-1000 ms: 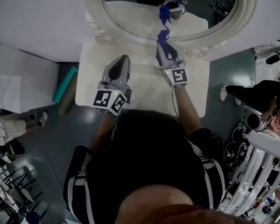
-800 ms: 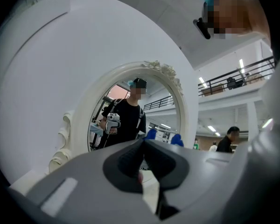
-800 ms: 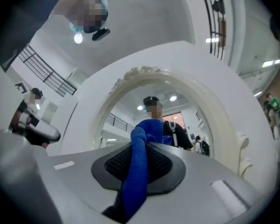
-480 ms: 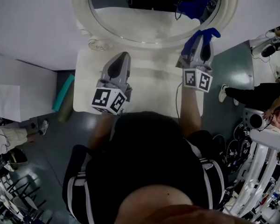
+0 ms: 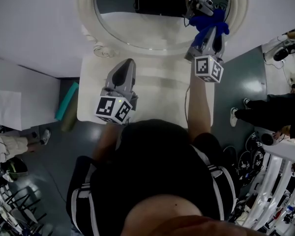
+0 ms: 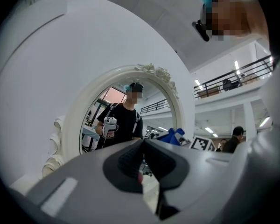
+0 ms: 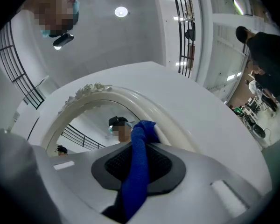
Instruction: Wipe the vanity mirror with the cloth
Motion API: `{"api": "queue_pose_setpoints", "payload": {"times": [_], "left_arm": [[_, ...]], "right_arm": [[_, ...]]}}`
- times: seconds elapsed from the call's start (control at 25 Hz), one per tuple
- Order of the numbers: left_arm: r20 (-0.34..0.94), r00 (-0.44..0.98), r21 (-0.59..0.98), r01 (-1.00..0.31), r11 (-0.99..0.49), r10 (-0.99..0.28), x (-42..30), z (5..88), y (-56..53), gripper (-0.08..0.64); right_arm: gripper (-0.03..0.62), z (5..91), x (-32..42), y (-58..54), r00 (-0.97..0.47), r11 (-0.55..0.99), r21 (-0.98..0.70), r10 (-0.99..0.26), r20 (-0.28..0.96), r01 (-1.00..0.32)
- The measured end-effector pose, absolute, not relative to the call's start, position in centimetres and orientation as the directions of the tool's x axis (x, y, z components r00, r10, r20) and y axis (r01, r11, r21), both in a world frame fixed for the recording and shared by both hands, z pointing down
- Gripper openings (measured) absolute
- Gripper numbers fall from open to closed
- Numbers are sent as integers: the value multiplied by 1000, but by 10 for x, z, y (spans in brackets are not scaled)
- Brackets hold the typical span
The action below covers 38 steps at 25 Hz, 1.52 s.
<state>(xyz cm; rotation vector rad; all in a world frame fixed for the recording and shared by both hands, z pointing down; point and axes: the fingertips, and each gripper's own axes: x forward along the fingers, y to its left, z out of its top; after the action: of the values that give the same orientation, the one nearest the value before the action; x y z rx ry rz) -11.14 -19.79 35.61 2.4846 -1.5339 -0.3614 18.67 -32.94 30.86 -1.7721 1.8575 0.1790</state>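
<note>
The oval vanity mirror (image 5: 152, 28) in its white ornate frame (image 5: 86, 21) stands at the back of a white table (image 5: 162, 90). My right gripper (image 5: 212, 31) is shut on a blue cloth (image 5: 210, 21), which is bunched against the lower right of the mirror by the frame. In the right gripper view the cloth (image 7: 139, 162) runs up between the closed jaws, with the frame (image 7: 130, 99) just beyond. My left gripper (image 5: 129, 63) hovers shut and empty over the table's left half, apart from the mirror. The left gripper view shows the mirror (image 6: 121, 120) ahead and the cloth (image 6: 172, 135) to the right.
A teal roll (image 5: 68, 100) lies on the floor left of the table. A white panel (image 5: 19, 92) stands further left. A person in black (image 5: 270, 112) stands to the right, and a white rack (image 5: 280, 181) is at the lower right.
My right gripper has carried the cloth from the mirror's bottom centre to its lower right, then slightly up. The left gripper has hardly moved.
</note>
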Motion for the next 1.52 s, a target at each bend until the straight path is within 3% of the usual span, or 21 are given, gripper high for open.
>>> {"api": "queue_pose_setpoints", "payload": {"times": [0.44, 1.04, 1.52], "left_arm": [[-115, 377, 323, -861, -394, -919, -122, 362, -196, 12], [-79, 355, 352, -864, -359, -932, -133, 374, -199, 12], [-68, 347, 373, -861, -347, -935, -139, 384, -200, 12]], "right_arm": [[66, 245, 161, -338, -52, 192, -177, -805, -591, -965], [67, 139, 75, -343, -263, 200, 175, -815, -517, -964], [67, 114, 3, -347, -389, 140, 494, -806, -447, -858]]}}
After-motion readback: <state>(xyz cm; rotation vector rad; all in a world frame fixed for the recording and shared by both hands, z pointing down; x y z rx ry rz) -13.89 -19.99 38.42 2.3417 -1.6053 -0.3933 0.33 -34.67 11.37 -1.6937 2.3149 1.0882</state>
